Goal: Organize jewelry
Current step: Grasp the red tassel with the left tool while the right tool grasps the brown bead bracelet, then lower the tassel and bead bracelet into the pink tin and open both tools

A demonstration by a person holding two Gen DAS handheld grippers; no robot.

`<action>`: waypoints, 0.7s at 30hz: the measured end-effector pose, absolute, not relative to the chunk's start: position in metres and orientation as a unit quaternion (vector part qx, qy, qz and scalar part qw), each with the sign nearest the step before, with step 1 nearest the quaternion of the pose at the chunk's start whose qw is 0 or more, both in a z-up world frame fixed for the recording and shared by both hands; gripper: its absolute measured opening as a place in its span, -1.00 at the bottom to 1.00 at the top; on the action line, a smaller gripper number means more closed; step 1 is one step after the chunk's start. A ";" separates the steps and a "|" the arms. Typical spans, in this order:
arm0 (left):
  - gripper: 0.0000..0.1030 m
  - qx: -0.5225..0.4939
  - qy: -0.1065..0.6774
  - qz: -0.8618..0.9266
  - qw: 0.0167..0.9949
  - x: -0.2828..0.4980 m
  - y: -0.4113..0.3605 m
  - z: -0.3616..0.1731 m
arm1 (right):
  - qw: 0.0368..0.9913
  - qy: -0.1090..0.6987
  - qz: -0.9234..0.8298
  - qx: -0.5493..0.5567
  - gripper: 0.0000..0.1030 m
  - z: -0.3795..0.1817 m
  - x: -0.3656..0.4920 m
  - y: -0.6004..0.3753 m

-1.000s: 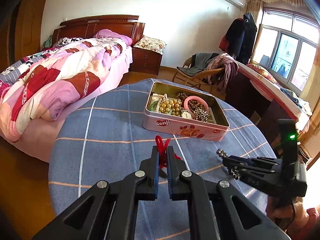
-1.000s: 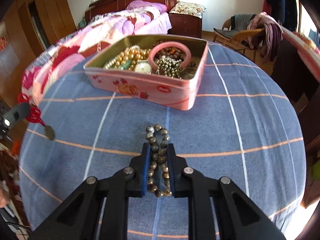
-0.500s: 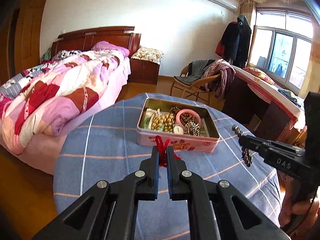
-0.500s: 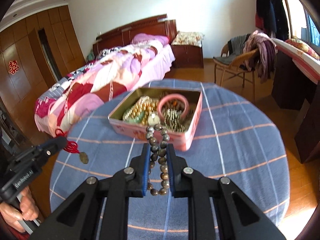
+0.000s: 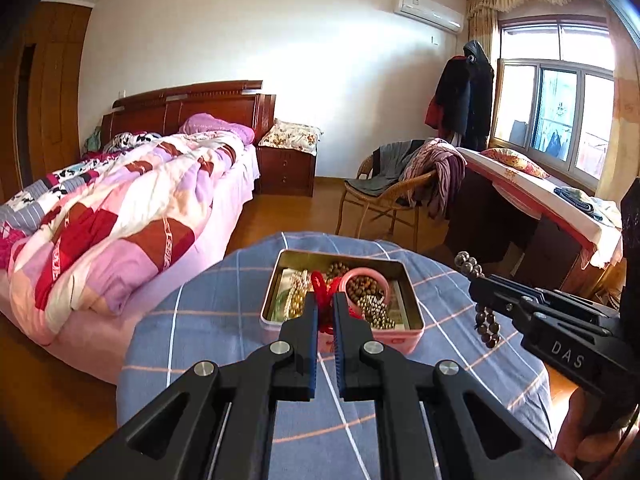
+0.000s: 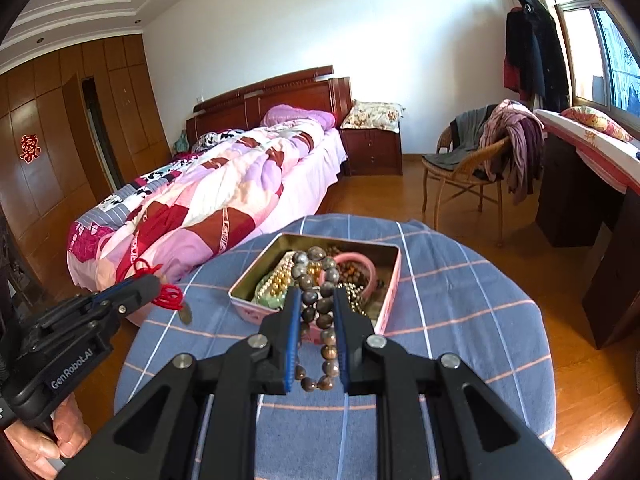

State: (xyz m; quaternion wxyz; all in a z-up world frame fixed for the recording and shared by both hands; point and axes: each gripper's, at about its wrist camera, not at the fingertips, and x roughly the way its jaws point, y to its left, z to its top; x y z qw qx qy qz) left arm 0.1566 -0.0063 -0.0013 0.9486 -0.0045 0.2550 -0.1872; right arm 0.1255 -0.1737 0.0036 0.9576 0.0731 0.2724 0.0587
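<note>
A pink tin box (image 5: 400,336) (image 6: 390,300) full of beads and bangles stands on the round blue checked table (image 5: 208,320) (image 6: 460,300). My left gripper (image 5: 324,308) is shut on a red cord necklace (image 5: 320,284) with a small pendant (image 6: 185,315), held in the air above the table. It shows at the left of the right wrist view (image 6: 152,284). My right gripper (image 6: 316,300) is shut on a dark bead bracelet (image 6: 320,308), held high over the table. It shows at the right of the left wrist view (image 5: 476,284), with the bracelet (image 5: 486,324) hanging from it.
A bed with a pink patchwork quilt (image 5: 120,216) lies left of the table. A wicker chair with clothes (image 5: 404,184) stands behind it. A desk (image 5: 540,208) runs along the window at the right. The table edge drops to wooden floor (image 6: 580,360).
Both grippers have risen well above the table with their jewelry, so the tin and table look smaller and lower.
</note>
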 end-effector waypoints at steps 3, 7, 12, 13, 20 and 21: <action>-0.89 0.003 0.252 -0.184 0.950 0.159 -0.010 0.001 | 0.960 0.266 0.055 0.073 -0.62 0.007 0.128 -0.174; -0.89 0.006 0.254 -0.176 0.951 0.165 -0.014 0.001 | 0.964 0.256 0.043 0.063 -0.62 0.010 0.133 -0.172; -0.89 0.011 0.263 -0.166 0.950 0.176 -0.020 -0.007 | 0.968 0.249 0.022 0.035 -0.62 0.005 0.138 -0.167; -0.89 0.009 0.268 -0.165 0.949 0.179 -0.021 -0.010 | 0.968 0.249 0.020 0.032 -0.62 0.003 0.140 -0.167; -0.89 0.000 0.282 -0.158 0.946 0.202 -0.029 -0.018 | 0.965 0.258 0.010 0.051 -0.62 -0.003 0.162 -0.177; -0.89 -0.002 0.282 -0.158 0.946 0.205 -0.031 -0.018 | 0.965 0.258 0.008 0.053 -0.62 -0.004 0.166 -0.178</action>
